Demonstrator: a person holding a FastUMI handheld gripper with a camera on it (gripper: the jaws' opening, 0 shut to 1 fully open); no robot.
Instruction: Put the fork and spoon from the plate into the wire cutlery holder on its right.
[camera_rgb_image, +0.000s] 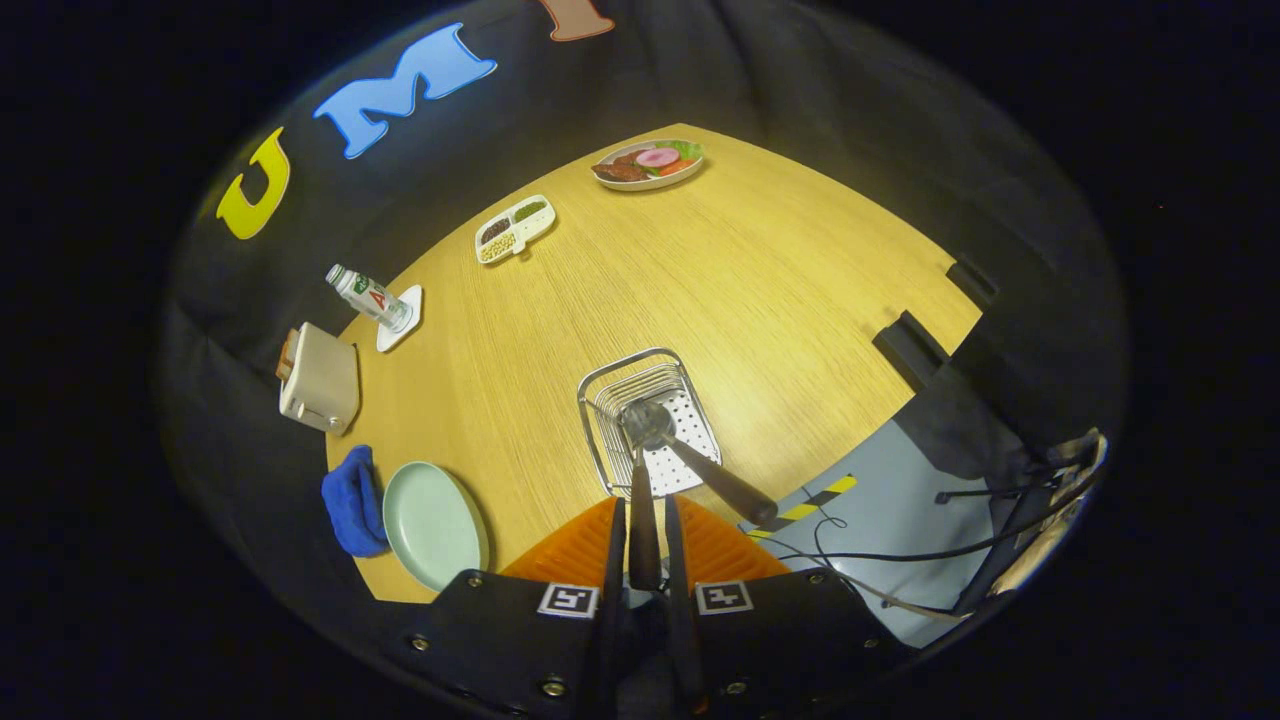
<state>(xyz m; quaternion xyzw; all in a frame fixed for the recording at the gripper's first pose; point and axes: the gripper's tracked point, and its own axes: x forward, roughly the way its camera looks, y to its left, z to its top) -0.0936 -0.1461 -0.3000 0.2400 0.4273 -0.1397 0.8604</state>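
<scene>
Gripping a dark, stiff, light handle, your fingers (645, 540) are clamped on one utensil, its slippery metal head over the wire cutlery holder (648, 420). The spoon (690, 455) leans inside already; the plate (432, 522) sits bare.

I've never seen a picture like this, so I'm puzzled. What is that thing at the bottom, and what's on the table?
The camera rides on a gripper, a two-fingered pincher a person carries, and looks forward along its fingers. They pinch the dark handle of one piece of cutlery, its head down in the wire cutlery holder. A second piece leans there too. I can't tell which is fork or spoon. On the wooden table are an empty green plate, a blue cloth, a bottle, a divided tray and a plate of food.
</scene>
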